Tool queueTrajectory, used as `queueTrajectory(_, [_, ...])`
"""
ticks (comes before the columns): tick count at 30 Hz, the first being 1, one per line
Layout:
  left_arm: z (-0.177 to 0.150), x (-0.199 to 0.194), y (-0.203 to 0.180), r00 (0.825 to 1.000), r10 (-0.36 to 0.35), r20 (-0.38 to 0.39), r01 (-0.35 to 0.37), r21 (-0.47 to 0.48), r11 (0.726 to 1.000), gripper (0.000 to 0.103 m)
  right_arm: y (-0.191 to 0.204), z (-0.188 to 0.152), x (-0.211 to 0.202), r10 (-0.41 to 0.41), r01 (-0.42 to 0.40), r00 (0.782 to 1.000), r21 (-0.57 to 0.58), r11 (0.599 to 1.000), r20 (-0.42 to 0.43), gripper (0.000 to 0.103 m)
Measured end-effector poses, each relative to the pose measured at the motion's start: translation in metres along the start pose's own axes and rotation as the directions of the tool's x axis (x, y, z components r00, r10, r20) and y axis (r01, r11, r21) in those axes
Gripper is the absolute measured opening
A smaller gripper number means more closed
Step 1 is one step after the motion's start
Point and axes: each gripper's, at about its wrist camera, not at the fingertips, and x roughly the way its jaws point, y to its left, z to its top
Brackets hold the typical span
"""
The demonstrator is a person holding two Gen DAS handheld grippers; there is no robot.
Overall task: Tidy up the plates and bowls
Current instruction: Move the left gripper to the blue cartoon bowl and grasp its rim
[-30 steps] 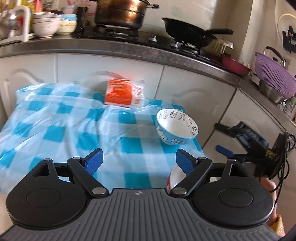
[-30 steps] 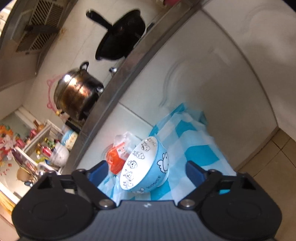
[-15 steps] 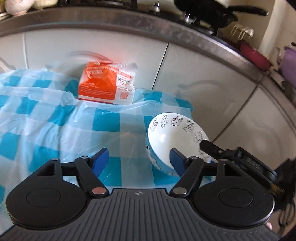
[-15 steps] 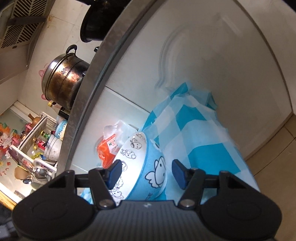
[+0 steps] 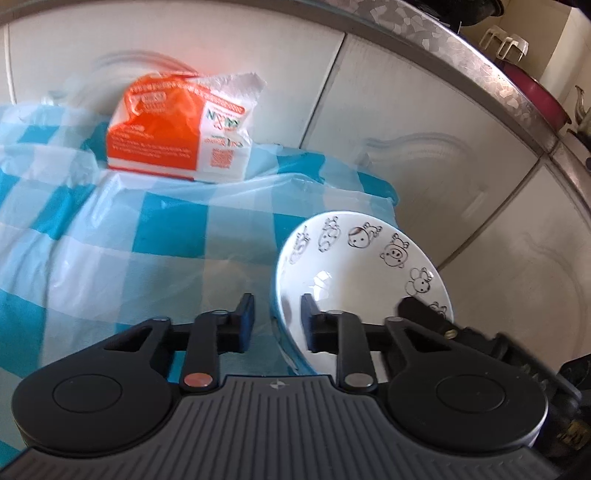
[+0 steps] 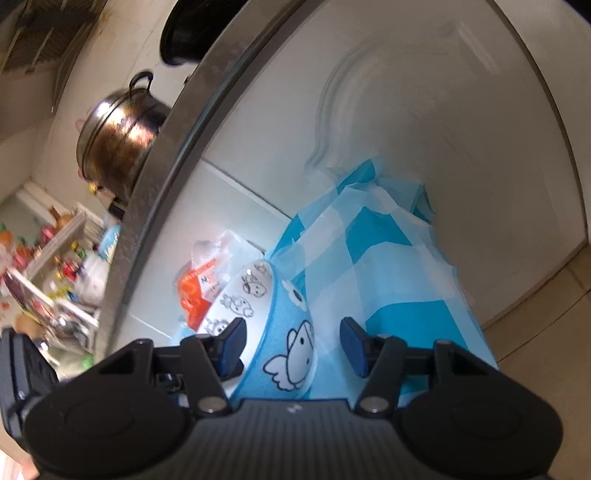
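Observation:
A bowl (image 5: 354, 280), white inside with cartoon animals and blue outside (image 6: 291, 354), sits at the right end of a blue-checked cloth (image 5: 122, 236). My left gripper (image 5: 277, 321) straddles its near left rim, one pad inside and one outside. Its jaws are closing, and a sliver of cloth still shows between the outer pad and the wall. My right gripper (image 6: 291, 339) straddles the opposite rim with its jaws closing. Its left pad is inside the bowl and its right pad stands off the blue wall. One of its dark fingers (image 5: 417, 310) shows inside the bowl.
An orange and white packet (image 5: 177, 136) leans against white cabinet doors (image 5: 406, 122) behind the cloth. A steel counter edge (image 6: 173, 147) runs above, with a brown pot (image 6: 118, 140) and a black pan (image 6: 184, 33) on it. Tiled floor (image 6: 546, 302) lies to the right.
My left gripper came forward and down to the bowl and its jaws narrowed around the rim. My right gripper closed in on the bowl's other side, jaws narrowing too.

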Motion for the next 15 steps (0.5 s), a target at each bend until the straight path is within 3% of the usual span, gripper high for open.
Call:
queueTrajectory(6, [-0.001,0.004,0.0,1.0,-0.009,0.01,0.009,-0.005,1.0,0.011,-0.001,-0.002,0.004,0.017,-0.017,1.0,-0.018,1.0,-0.016,0.048])
queueTrajectory(9, [-0.002,0.003,-0.001,1.0,-0.019,0.016,0.019,0.002,1.0,0.011,0.003,-0.002,0.005,0.037,-0.038,0.999,-0.033,0.999,-0.027,0.045])
queueTrajectory(15, [-0.003,-0.006,-0.004,0.998,-0.052,0.046,0.051,0.015,0.999,0.011,0.011,-0.001,0.002,0.0,-0.002,1.0,-0.072,0.997,-0.018,0.045])
